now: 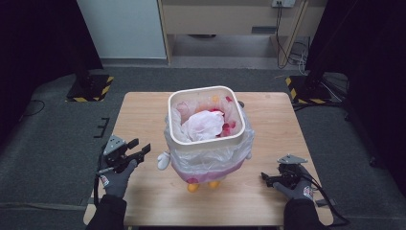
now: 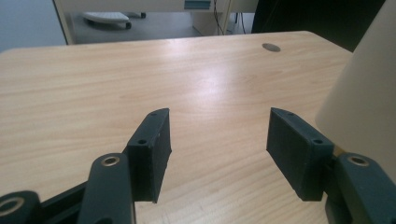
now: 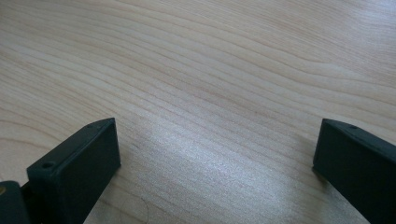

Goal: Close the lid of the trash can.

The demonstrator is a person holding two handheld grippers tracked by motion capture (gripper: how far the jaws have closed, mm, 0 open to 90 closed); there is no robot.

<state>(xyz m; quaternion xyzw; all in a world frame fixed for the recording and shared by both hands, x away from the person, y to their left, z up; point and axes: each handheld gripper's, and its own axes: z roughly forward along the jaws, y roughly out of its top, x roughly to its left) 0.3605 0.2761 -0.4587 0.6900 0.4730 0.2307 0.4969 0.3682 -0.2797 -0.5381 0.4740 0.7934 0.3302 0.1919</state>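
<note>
A cream waste bin (image 1: 207, 139) with a clear plastic liner stands in the middle of the wooden table (image 1: 143, 110). Crumpled white plastic (image 1: 203, 124) and red scraps lie inside it. Orange feet and a white hand-like knob stick out at its base. My left gripper (image 1: 140, 150) hangs just left of the bin, open with nothing between its fingers. In the left gripper view that gripper (image 2: 219, 116) points across bare wood, with the bin wall (image 2: 364, 93) at the right. My right gripper (image 1: 265, 179) rests low near the front right, open. The right gripper view shows it (image 3: 218, 125) over bare tabletop.
A small dark grommet (image 2: 271, 47) sits in the table's far side behind the bin. Two stand bases with yellow-black stripes (image 1: 91, 88) (image 1: 306, 88) flank the table on the grey floor. Cables (image 1: 289, 52) hang by the cabinet at the back.
</note>
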